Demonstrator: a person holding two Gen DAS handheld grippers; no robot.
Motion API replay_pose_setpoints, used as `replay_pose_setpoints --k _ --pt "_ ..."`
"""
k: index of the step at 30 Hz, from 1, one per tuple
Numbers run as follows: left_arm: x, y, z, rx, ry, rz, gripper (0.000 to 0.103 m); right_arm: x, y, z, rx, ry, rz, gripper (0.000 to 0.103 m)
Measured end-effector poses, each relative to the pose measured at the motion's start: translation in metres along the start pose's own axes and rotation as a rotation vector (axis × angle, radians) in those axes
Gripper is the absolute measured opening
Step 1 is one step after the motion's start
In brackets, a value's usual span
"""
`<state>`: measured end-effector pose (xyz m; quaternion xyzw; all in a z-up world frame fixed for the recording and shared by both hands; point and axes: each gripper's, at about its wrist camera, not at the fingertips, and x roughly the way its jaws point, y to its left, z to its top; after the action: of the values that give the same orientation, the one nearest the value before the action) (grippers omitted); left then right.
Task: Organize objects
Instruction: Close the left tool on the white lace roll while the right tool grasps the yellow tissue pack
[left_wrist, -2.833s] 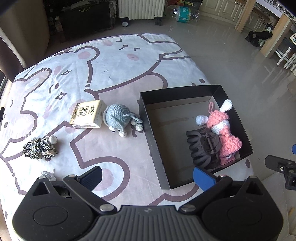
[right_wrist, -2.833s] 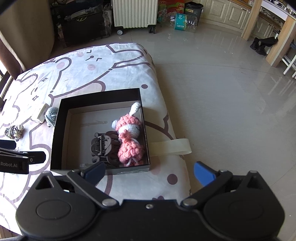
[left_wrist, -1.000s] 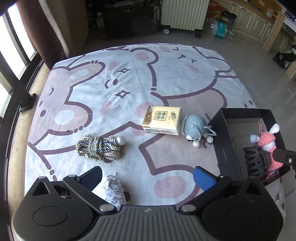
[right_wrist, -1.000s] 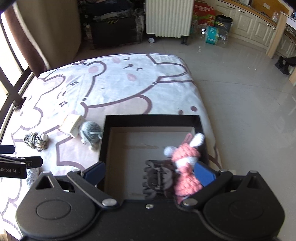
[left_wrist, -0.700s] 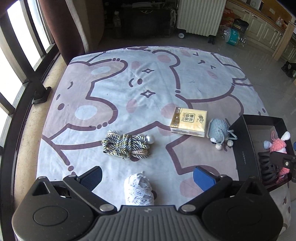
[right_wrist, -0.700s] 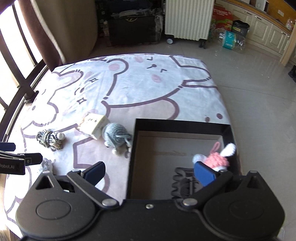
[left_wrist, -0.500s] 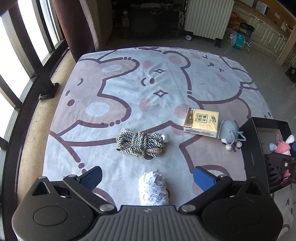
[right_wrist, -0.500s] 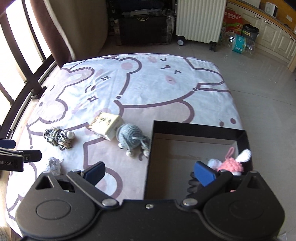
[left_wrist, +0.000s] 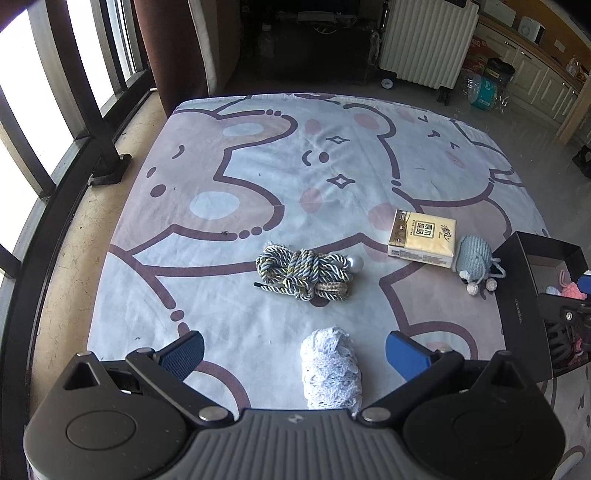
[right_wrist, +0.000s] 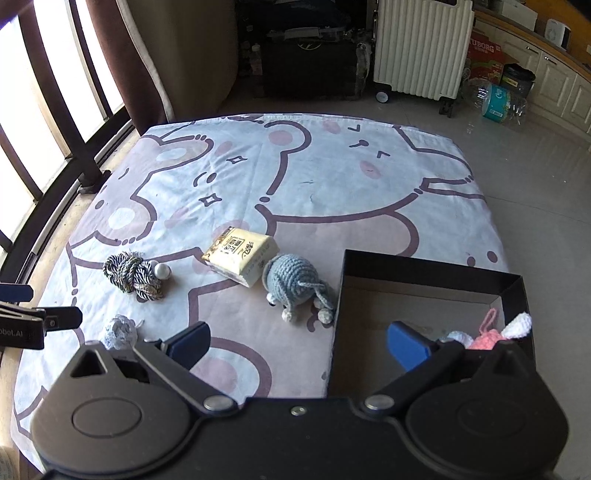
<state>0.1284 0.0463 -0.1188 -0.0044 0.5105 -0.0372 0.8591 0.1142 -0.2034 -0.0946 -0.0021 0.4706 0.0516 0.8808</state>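
Both my grippers, left gripper (left_wrist: 293, 349) and right gripper (right_wrist: 299, 343), gape wide, empty. Black cardboard box (right_wrist: 428, 271) at 3 o'clock already has pink crochet bunny (right_wrist: 491, 338). Left on the sheet: white lace roll (left_wrist: 330, 369), striped rope bundle (left_wrist: 303, 273), yellow tissue pack (left_wrist: 421, 238), blue crochet toy (left_wrist: 474, 258).

A big cloth (left_wrist: 258, 177) with pink cartoon bears covers the low table. Behind it stands a white radiator (right_wrist: 421, 48) on little wheels. A brown curtain (right_wrist: 122, 62) hangs at the left, next to tall windows with dark bars (left_wrist: 70, 74). A squashed plastic bottle (right_wrist: 496, 98) lies on the shiny grey floor (right_wrist: 535, 177). A red cardboard box (right_wrist: 484, 51) and cream cupboards (right_wrist: 557, 88) are at the back right.
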Motion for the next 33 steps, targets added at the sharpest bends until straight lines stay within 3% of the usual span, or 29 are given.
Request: replay_pose_setpoints --k 5,18,22,33 --pt "0.007 0.001 -0.005 -0.023 0.008 -0.015 0.101 0.005 0.004 0.002 -0.022 0.004 0.015 0.103" --pt "0.035 -0.004 -0.026 -0.052 0.075 -0.095 0.08 0.026 0.009 0.008 -0.131 -0.058 0.082 0.103" --pt "0.04 -0.006 -0.032 -0.05 0.082 -0.097 0.076 0.036 0.01 0.017 -0.161 -0.072 0.133 0.103" --pt "0.053 -0.009 -0.04 -0.058 0.094 -0.085 0.069 0.074 0.028 0.039 -0.339 -0.103 0.152 0.098"
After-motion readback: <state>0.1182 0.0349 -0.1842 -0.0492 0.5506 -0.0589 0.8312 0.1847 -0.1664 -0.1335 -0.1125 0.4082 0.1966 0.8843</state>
